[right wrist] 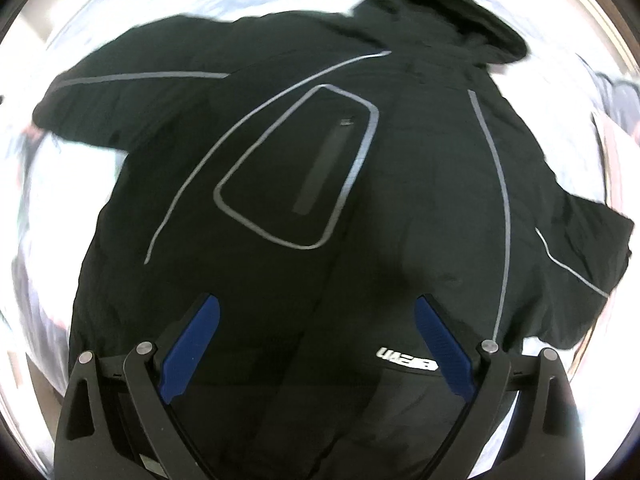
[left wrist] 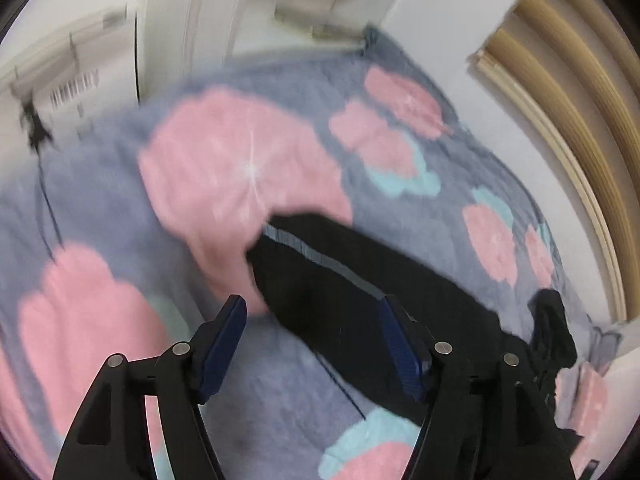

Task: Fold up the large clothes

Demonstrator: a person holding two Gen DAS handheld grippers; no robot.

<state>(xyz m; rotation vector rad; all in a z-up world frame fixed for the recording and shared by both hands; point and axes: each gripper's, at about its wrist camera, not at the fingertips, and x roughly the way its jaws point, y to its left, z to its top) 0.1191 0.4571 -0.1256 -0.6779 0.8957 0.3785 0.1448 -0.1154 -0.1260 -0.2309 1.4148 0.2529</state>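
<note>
A black windbreaker jacket with thin grey reflective piping (right wrist: 320, 184) lies spread flat, front up, on a fleecy grey-blue blanket with pink flowers (left wrist: 100, 200), so its sleeves can be folded inward. The left claw (left wrist: 312, 316) gapes wide and empty above one sleeve stretching from 9 to 4 o'clock. The right claw (right wrist: 316, 320), equally wide and empty, points straight down over the hem, collar at 1 o'clock, likely choosing a grip.

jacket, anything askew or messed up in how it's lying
Nothing is damaged. The jacket lies front up and unfolded on the blanket, both sleeves out to the sides, hood bunched at the top. Both grippers are open and hold nothing.
</note>
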